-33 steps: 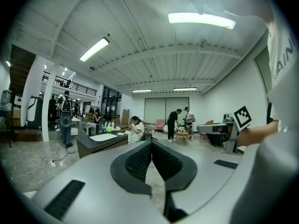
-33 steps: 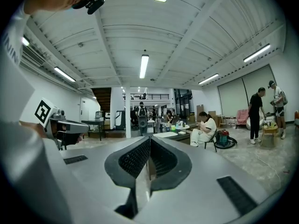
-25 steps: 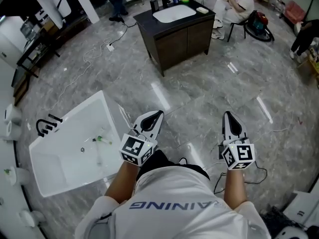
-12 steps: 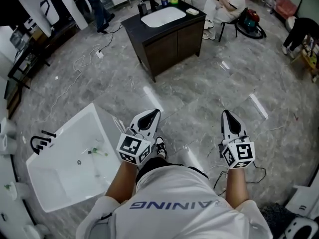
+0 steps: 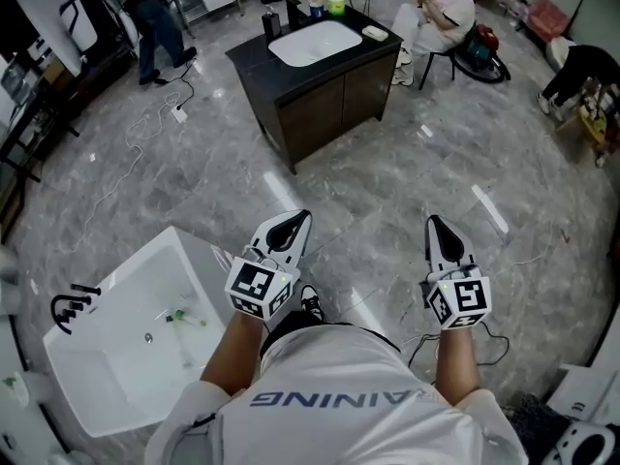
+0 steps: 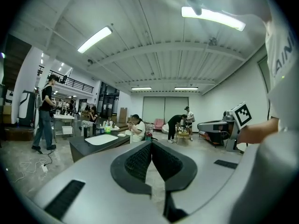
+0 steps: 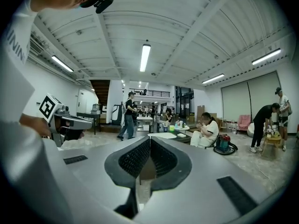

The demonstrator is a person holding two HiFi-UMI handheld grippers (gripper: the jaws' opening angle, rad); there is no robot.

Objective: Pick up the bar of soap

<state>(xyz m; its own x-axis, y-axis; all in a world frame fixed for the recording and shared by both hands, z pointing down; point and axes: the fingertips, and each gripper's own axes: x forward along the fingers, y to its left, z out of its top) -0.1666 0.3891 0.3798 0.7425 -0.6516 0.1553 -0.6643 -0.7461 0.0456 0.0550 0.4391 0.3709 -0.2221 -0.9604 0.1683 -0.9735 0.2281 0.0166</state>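
Observation:
A dark vanity cabinet [image 5: 320,85] with a white inset sink [image 5: 315,42] stands ahead across the floor. A small pale block [image 5: 374,32], likely the bar of soap, lies on the counter to the right of the sink. My left gripper [image 5: 298,219] and right gripper [image 5: 435,223] are held out side by side over the marble floor, well short of the cabinet. Both are shut with nothing between the jaws, as the left gripper [image 6: 151,146] and right gripper [image 7: 150,141] views show. The vanity [image 6: 100,141] appears small and distant past the jaws.
A white basin [image 5: 199,260] with a black faucet [image 5: 73,306] sits at the lower left. Bottles [image 5: 291,13] and a green cup [image 5: 335,5] stand behind the sink. A seated person [image 5: 441,17] is beside the vanity, a standing person [image 5: 150,13] at far left. Cables [image 5: 145,134] trail over the floor.
The view has advanced: the vanity now sits lower and nearer in the head view and the white basin has slid down-left. Both grippers keep their pose, still shut.

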